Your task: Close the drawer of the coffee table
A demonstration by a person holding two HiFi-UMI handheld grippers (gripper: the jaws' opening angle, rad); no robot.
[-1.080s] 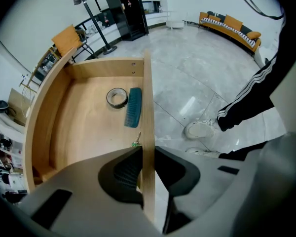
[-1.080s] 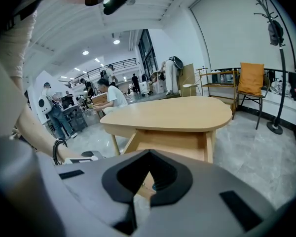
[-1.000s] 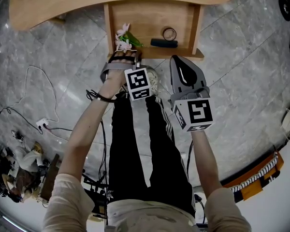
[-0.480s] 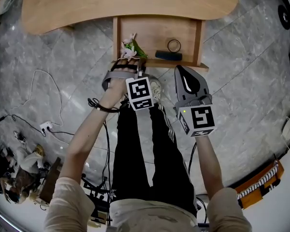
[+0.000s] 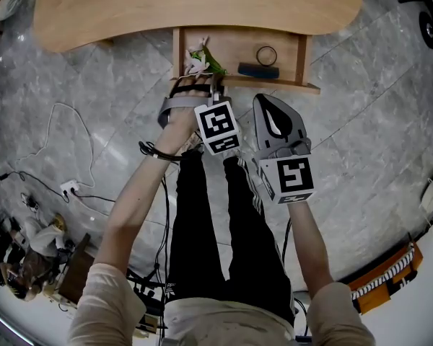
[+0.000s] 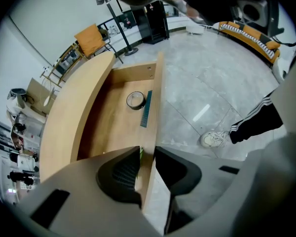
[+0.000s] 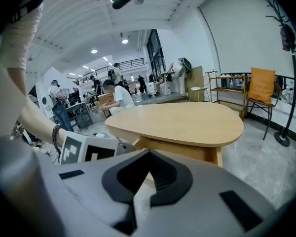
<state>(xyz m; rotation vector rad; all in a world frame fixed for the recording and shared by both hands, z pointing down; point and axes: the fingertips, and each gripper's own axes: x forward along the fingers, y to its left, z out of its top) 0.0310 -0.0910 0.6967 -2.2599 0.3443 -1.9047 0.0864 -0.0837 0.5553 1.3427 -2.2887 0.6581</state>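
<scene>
The wooden coffee table (image 5: 202, 6) fills the top of the head view, and its drawer (image 5: 274, 83) stands partly out. Inside lie a pink-and-green flower sprig (image 5: 202, 60), a ring-shaped roll (image 5: 266, 55) and a dark bar (image 5: 258, 71). My left gripper (image 5: 200, 78) points steeply down at the drawer's left front. In the left gripper view its jaws (image 6: 147, 154) straddle the drawer front (image 6: 155, 98); they have just been opening, and a sliver of gap shows beside the panel. My right gripper (image 5: 264, 101) hovers just before the drawer front, shut and empty (image 7: 148, 157).
Grey marble floor surrounds the table. The person's legs in black trousers and a white shoe (image 6: 212, 139) stand just behind the grippers. Cables and a socket strip (image 5: 65, 187) lie at the left, an orange-edged object (image 5: 382, 272) at the lower right. People work far off in the right gripper view.
Less of the drawer shows from under the table top than a second ago. My left gripper has moved toward the table with the drawer front. The right gripper has shifted only slightly.
</scene>
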